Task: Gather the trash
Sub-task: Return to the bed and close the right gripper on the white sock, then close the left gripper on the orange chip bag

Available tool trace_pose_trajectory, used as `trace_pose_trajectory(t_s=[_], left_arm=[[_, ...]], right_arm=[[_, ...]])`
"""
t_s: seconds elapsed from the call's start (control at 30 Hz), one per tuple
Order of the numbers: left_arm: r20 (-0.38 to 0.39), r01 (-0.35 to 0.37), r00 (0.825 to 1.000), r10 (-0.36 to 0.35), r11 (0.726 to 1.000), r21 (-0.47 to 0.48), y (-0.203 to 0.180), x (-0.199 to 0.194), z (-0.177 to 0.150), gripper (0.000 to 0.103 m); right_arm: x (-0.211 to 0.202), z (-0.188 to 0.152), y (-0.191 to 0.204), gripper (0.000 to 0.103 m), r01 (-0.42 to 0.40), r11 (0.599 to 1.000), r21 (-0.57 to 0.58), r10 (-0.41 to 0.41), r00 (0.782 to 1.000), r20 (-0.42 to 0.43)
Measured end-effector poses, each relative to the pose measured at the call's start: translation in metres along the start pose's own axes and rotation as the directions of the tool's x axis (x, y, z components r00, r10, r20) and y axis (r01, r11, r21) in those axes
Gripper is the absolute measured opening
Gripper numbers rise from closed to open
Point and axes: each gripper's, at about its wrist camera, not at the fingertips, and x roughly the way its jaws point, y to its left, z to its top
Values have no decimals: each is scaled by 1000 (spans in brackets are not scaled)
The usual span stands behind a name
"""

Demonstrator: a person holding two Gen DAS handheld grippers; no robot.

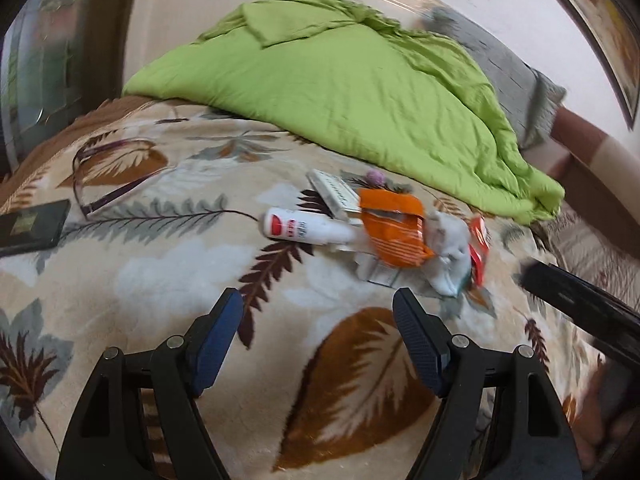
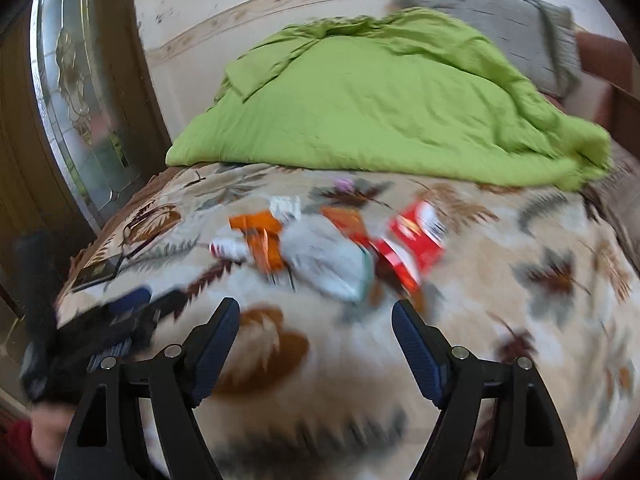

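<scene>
- Left hand-held gripper [image 1: 318, 304]: jaws stand wide apart with nothing between them, over the leaf-patterned blanket [image 1: 168, 280] that covers the bed, short of the trash.
- Right hand-held gripper [image 2: 316, 314]: jaws likewise wide and empty; this view is blurred.
- Trash pile, mid-bed: a white bottle [image 1: 298, 230] lying on its side, an orange wrapper [image 1: 390, 228] beside it, a crumpled white tissue [image 1: 450, 256] touching the wrapper, and a red packet [image 1: 478, 250] at the pile's right edge.
- A white blister strip [image 1: 334, 194] lies behind the bottle.
- Green quilt [image 1: 340, 88]: heaped at the far end of the bed.
- Eyeglasses [image 1: 108, 176] and a dark phone [image 1: 32, 228]: at the left, well apart from the pile.
</scene>
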Motion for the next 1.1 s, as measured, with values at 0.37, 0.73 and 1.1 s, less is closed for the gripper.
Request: trace_pose_trajectory(t_s=[0.37,0.73,1.1], left_arm=[[-7,30,1000,-31,998,-52,6,14,8,76],[-35,73,997,-71,995,60,-51,62,38,76],[-72,110,992,-103,989,101,-67,108,43,42]], right_arm=[[108,19,-13,35,-24,996,89,29,998,-55],[28,10,-47,12,-88,977,194,65,991,120],[21,4,-58,12,-94,967,235,67,990,121]])
